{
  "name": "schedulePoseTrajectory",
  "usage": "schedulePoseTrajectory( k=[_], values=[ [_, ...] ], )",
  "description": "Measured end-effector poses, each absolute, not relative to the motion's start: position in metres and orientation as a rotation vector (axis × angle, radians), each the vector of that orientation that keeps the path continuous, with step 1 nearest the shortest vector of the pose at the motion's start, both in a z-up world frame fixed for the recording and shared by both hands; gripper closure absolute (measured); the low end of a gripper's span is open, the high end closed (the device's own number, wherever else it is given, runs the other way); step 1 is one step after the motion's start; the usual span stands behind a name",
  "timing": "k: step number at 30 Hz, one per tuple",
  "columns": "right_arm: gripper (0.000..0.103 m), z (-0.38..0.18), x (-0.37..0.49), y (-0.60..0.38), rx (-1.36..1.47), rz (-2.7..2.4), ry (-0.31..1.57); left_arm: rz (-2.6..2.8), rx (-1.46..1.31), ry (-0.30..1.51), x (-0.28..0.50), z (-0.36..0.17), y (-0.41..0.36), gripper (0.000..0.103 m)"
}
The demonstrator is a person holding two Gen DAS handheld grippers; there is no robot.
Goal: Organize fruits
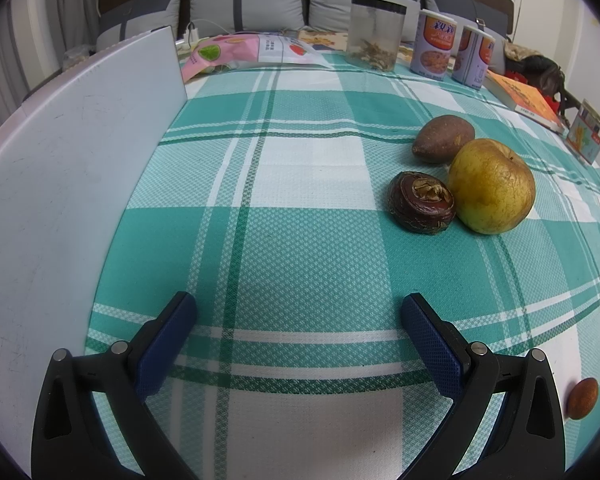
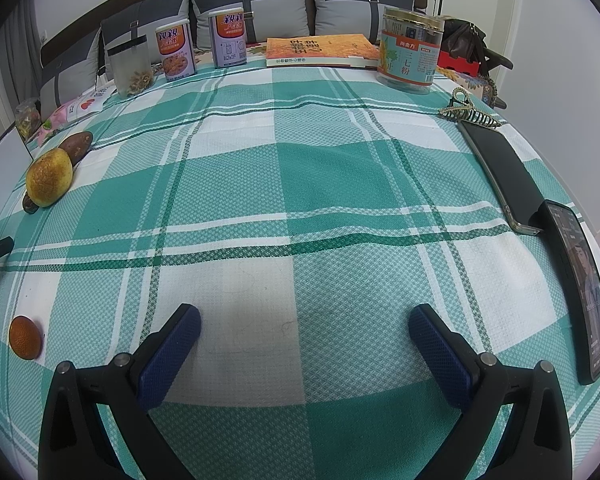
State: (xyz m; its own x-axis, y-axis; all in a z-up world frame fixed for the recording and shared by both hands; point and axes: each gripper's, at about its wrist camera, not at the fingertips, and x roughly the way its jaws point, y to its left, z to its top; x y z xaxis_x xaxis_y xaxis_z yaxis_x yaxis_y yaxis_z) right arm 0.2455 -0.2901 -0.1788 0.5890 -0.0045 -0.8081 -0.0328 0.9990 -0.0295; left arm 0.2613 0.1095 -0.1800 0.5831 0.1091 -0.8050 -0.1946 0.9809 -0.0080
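Note:
A yellow pear (image 1: 491, 186) lies on the green checked cloth, touching a dark round water chestnut (image 1: 421, 201) in front of it; a brown sweet potato (image 1: 443, 139) lies just behind. A small orange fruit (image 1: 582, 398) lies apart at the lower right. My left gripper (image 1: 298, 312) is open and empty, well short and left of the group. In the right wrist view the pear (image 2: 49, 182), the sweet potato (image 2: 76, 146) and the orange fruit (image 2: 25, 337) sit at the far left. My right gripper (image 2: 304, 326) is open and empty over bare cloth.
A white board (image 1: 72, 168) stands along the left. A clear jar (image 1: 374, 33), two cans (image 1: 436, 44), a snack bag (image 1: 236, 52), an orange book (image 2: 320, 53) and a labelled jar (image 2: 410, 50) line the back. A hair clip (image 2: 466, 114) and two phones (image 2: 504, 176) lie right.

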Motion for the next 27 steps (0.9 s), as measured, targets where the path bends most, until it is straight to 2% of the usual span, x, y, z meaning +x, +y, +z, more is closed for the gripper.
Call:
schedulePoseTrajectory(
  k=[27],
  values=[
    [0.0,-0.1792,0.2457,-0.2906,-0.042,0.018,0.939,0.178,-0.1,0.932,0.262,-0.1798,0.1098,0.0]
  ],
)
